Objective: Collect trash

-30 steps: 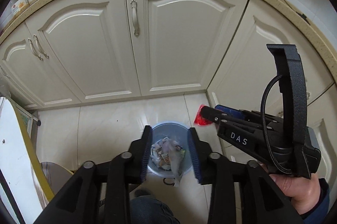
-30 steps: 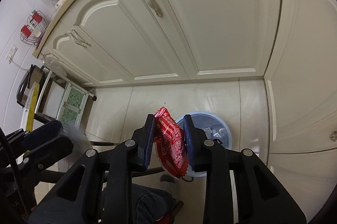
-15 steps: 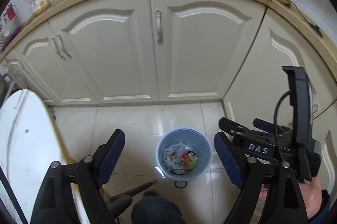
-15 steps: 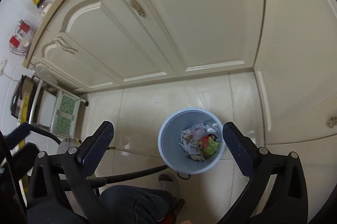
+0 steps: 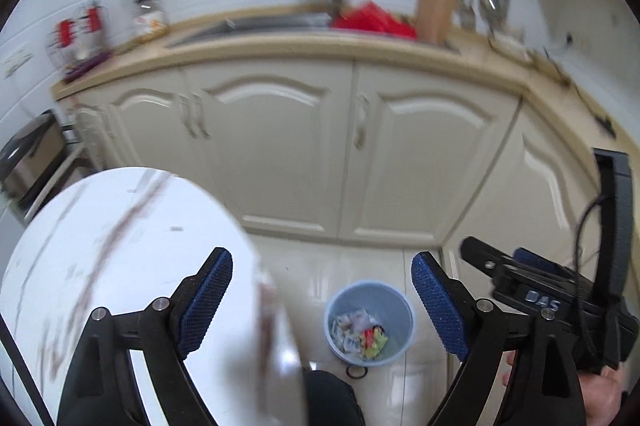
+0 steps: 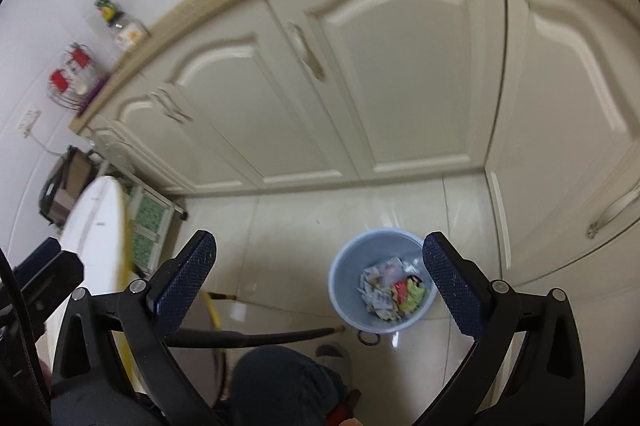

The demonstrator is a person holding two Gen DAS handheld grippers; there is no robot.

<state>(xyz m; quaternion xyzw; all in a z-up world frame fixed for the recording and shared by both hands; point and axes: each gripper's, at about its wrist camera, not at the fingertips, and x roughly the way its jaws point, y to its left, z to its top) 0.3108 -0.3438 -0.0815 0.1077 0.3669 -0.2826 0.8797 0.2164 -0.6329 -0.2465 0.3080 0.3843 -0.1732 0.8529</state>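
A pale blue bin [image 5: 405, 306] stands on the tiled floor below both grippers, holding crumpled wrappers [image 5: 362, 336] in white, red and green. My left gripper [image 5: 320, 258] hangs high above it; its jaws are opening and nothing is between them. Its left finger is over the white table [image 5: 120, 266]. In the right wrist view the bin [image 6: 348, 258] sits under the right finger, with the wrappers [image 6: 394, 288] inside. My right gripper [image 6: 319, 238] is open and empty. The right gripper's body [image 5: 520, 282] shows at the right of the left wrist view.
Cream cabinet doors [image 5: 280, 154] close off the corner behind the bin, under a cluttered counter. A round white table [image 6: 96, 226] stands at the left with a dark leg [image 6: 256, 338] running along the floor. The person's knee [image 6: 280, 378] is just below. A small black ring [image 6: 368, 338] lies by the bin.
Both grippers opened wide and rose. The red wrapper left the right gripper and the pale wrapper left the left; both now lie in the bin. The left view swung over the table.
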